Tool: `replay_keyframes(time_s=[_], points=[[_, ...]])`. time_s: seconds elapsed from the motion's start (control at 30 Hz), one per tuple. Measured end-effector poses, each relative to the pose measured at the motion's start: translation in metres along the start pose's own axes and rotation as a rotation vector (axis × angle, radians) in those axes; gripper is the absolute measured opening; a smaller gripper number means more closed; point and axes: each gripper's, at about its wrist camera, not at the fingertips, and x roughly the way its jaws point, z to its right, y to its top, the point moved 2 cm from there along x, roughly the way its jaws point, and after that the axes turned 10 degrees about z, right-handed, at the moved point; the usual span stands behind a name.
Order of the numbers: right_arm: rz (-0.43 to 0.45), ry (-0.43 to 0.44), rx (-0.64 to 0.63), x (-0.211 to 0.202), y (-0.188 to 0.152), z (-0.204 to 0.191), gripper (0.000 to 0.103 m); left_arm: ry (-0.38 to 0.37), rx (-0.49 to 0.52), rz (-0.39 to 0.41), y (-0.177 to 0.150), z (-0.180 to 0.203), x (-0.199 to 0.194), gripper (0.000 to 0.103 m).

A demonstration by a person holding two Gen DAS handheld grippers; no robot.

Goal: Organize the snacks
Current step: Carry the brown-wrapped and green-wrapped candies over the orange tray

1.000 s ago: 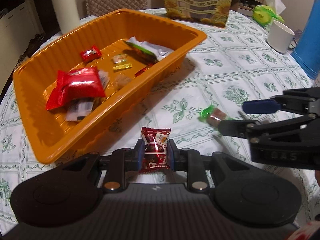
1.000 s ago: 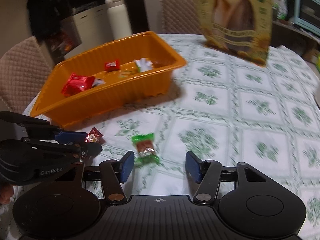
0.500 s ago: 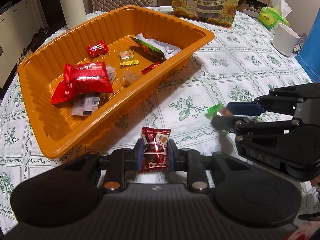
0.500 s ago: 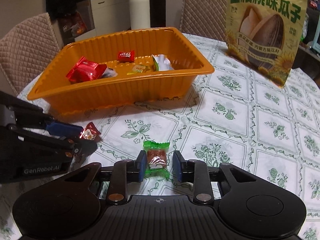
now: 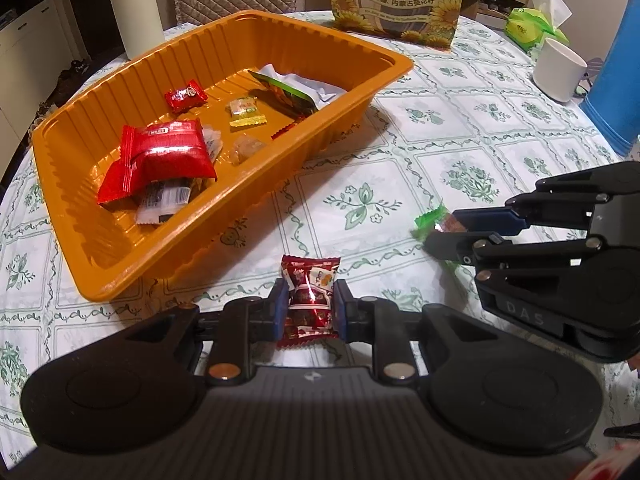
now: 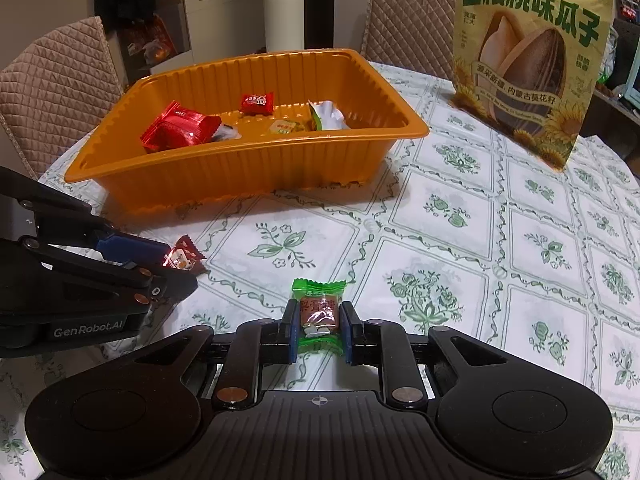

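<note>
My left gripper (image 5: 308, 304) is shut on a dark red wrapped candy (image 5: 310, 280), its jaws still closing a little tighter, just in front of the orange tray (image 5: 360, 44). My right gripper (image 6: 319, 320) has its jaws closing onto a green wrapped candy (image 6: 318, 292), and both pads press on it. Each gripper shows in the other's view: the right gripper (image 5: 448, 232) with the green candy (image 5: 430, 222), the left gripper (image 6: 172, 264) with the red candy (image 6: 184, 256). The tray (image 6: 248, 172) holds several snack packets, among them a large red one (image 5: 160, 156).
A tall sunflower-seed bag (image 6: 532, 56) stands behind the tray on the patterned tablecloth (image 6: 460, 208). A white bottle (image 6: 284, 4) and quilted chairs (image 6: 52, 92) are at the back. A white mug (image 5: 558, 70), a blue container (image 5: 618, 72) and a tissue pack (image 5: 532, 26) sit far right.
The right gripper's jaws closed from wide apart onto the green candy. The left gripper kept its hold on the red candy and stayed put.
</note>
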Motion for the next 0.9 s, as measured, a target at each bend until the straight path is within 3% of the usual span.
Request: replay_keyframes(time_s=[0.5,0.9], points=[[-0.016,0.056,0.190,-0.027,-0.003,0.006,0.021,-0.040,-0.026,0.031,0.001,0.002,-0.030,0.021],[0.056,0.097,0.270,-0.057,0.024,0.007,0.021,-0.066,-0.086,0.112,0.027,-0.008,-0.067,0.021]])
